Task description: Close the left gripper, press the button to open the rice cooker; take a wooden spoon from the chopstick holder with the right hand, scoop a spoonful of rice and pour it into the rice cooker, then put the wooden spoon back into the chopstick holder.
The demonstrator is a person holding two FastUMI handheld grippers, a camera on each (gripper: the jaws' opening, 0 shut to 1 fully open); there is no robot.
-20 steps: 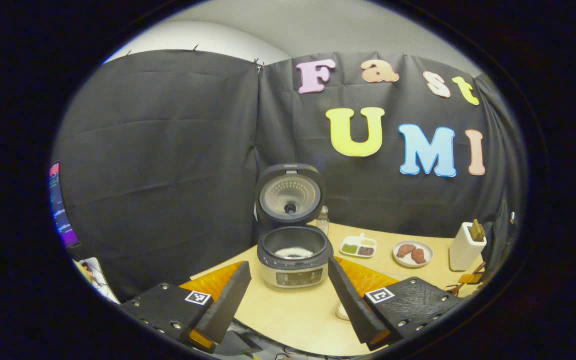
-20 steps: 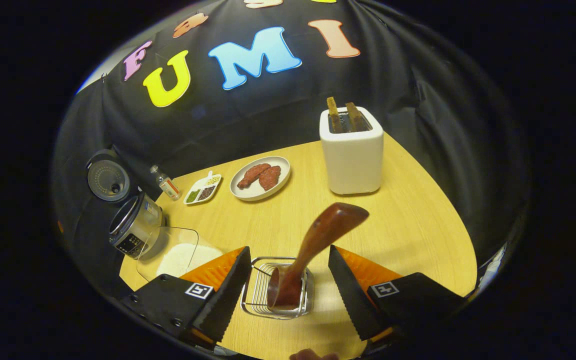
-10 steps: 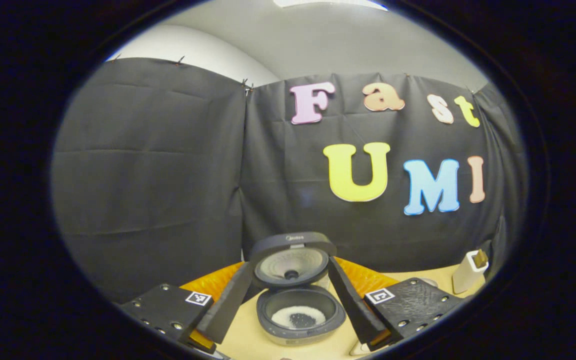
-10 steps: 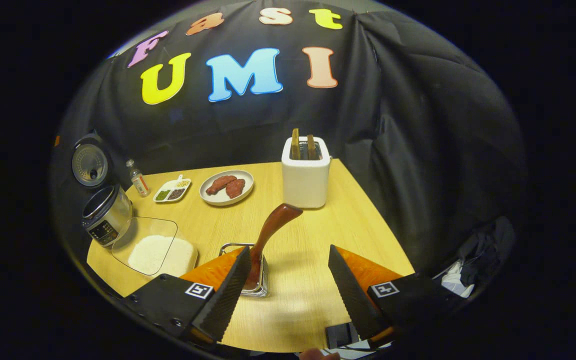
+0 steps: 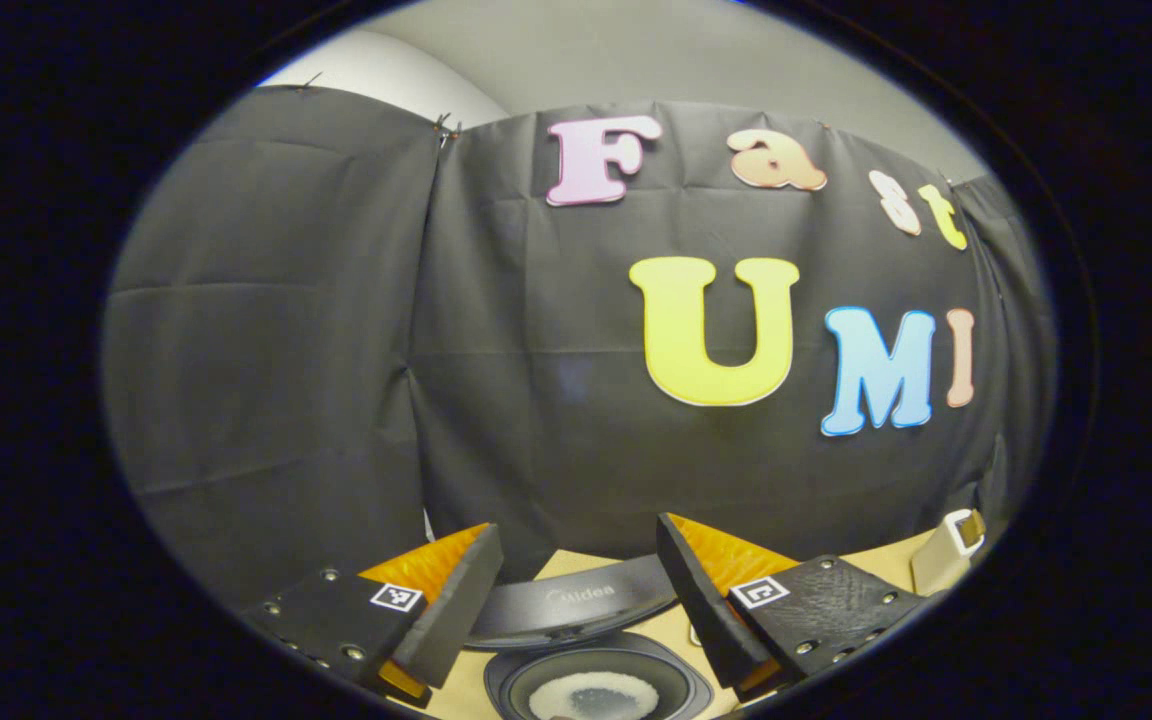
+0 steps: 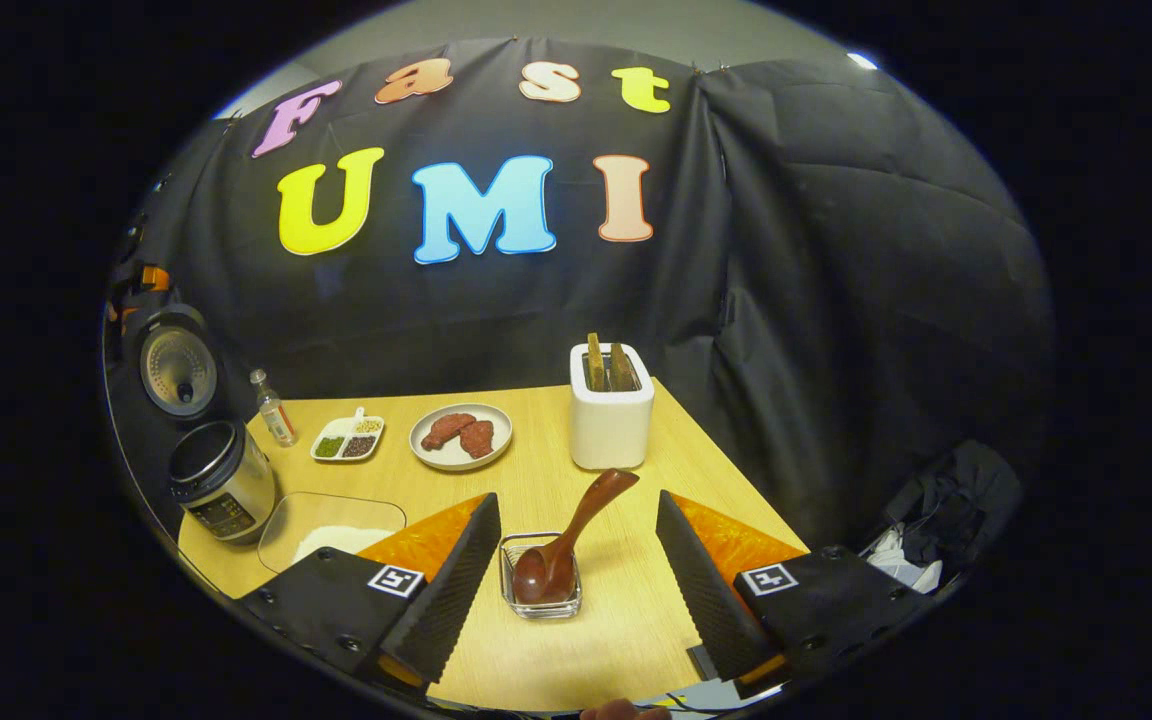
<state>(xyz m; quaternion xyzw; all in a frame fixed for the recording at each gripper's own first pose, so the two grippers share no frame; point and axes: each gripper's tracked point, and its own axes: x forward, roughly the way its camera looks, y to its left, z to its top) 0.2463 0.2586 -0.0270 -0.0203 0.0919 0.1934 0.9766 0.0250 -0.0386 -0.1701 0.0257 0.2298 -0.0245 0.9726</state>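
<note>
The rice cooker (image 6: pixel 221 480) stands at the table's left end with its lid (image 6: pixel 176 365) raised. Close below my left gripper (image 5: pixel 578 530), which is open and holds nothing, are the lid's edge (image 5: pixel 576 605) and the pot with rice (image 5: pixel 591 695). The wooden spoon (image 6: pixel 576 530) leans bowl-down in the small chopstick holder (image 6: pixel 541 590). My right gripper (image 6: pixel 576 508) is open, its fingers standing either side of the holder and apart from the spoon.
A clear container of rice (image 6: pixel 336 525) lies beside the cooker. Behind are a small bottle (image 6: pixel 271 405), a divided dish (image 6: pixel 346 440), a plate of meat (image 6: pixel 461 435) and a white toaster (image 6: pixel 611 420). Part of a hand (image 6: pixel 626 712) shows at the bottom edge.
My left gripper has moved in close over the open cooker. My right gripper has drawn back from the holder, which now looks smaller, with the spoon left in it.
</note>
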